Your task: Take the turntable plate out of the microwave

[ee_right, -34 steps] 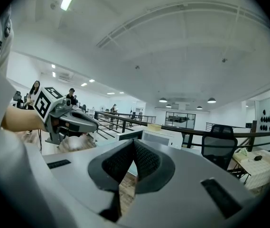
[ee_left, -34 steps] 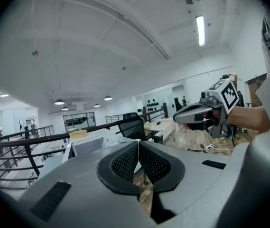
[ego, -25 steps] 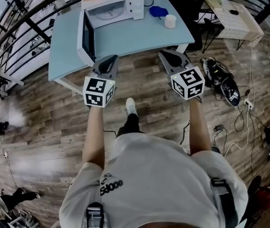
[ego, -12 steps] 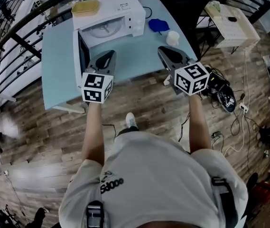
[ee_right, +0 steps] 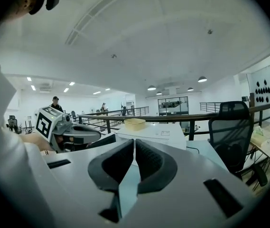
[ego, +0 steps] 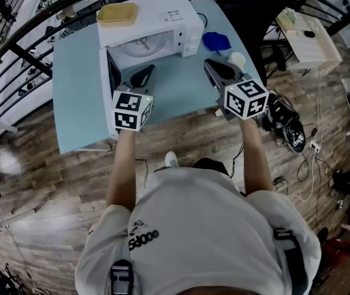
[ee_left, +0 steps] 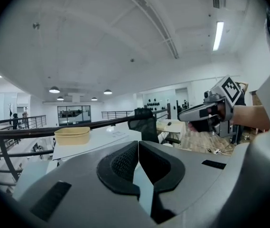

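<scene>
The white microwave stands at the back of a light blue table, its door swung open to the left. Inside lies the round glass turntable plate. My left gripper is shut and empty, hovering over the table just in front of the open cavity. My right gripper is also shut and empty, to the right of the microwave's front. In the left gripper view the shut left gripper points at the microwave's top. The right gripper view shows the shut right gripper and the microwave beyond it.
A yellow tray lies on top of the microwave. A blue object and a white cup sit on the table to its right. A black chair, a white side table, shoes and floor cables are at right.
The person has walked up to the table. Both grippers, shut as before, have gone from over the wooden floor to over the table's front, near the open microwave.
</scene>
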